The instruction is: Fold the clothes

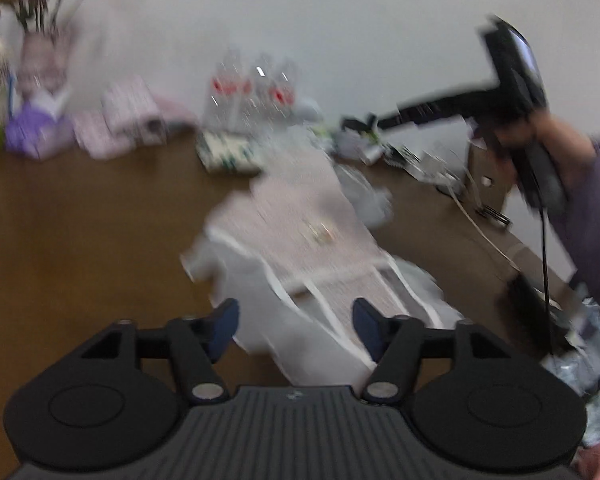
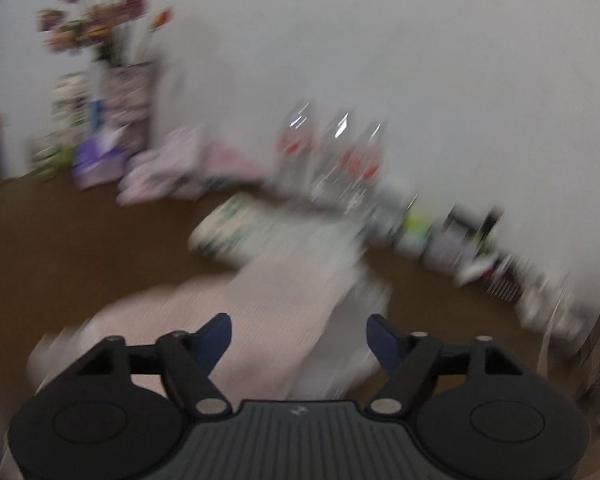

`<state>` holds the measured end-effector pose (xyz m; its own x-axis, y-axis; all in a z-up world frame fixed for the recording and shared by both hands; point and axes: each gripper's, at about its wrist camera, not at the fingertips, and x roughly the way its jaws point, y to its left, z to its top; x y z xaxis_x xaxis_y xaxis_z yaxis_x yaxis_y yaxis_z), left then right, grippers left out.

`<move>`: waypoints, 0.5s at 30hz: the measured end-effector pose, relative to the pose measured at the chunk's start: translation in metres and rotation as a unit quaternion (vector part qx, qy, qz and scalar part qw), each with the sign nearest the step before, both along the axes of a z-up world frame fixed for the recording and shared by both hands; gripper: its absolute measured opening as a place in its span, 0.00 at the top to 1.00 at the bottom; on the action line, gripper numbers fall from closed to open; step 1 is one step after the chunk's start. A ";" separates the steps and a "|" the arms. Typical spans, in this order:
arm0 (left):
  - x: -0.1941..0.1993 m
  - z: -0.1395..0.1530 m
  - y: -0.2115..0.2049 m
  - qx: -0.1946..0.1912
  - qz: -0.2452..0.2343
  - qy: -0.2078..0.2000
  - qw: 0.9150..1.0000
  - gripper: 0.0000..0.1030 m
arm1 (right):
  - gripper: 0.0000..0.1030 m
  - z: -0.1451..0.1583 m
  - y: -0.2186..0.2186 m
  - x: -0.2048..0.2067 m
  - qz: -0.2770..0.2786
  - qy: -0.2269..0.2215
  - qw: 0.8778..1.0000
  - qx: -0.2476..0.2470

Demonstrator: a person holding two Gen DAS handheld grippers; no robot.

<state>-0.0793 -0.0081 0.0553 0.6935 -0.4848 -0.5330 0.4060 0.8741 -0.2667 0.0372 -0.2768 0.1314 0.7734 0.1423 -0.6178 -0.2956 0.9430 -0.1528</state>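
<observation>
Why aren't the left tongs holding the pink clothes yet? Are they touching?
Cannot tell. In the blurred left wrist view the left tongs stand open with the pink clothes lying between and beyond them; neither contact nor gap shows plainly.

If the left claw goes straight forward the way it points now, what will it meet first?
Most likely the pink-and-white garment on the brown table. The open left claw points down at its near white edge. The picture is blurred, so depth is uncertain.
</observation>
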 end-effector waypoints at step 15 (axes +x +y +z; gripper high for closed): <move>0.014 -0.038 -0.021 0.007 0.011 0.083 0.996 0.50 | 0.45 -0.102 -0.022 -0.127 -0.040 -0.005 0.996 0.076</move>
<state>-0.0658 -0.0293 0.0171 0.6055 -0.4622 -0.6478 0.3386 0.8863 -0.3159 -0.0903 -0.2987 0.0292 0.7918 0.1716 -0.5862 -0.2183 0.9758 -0.0092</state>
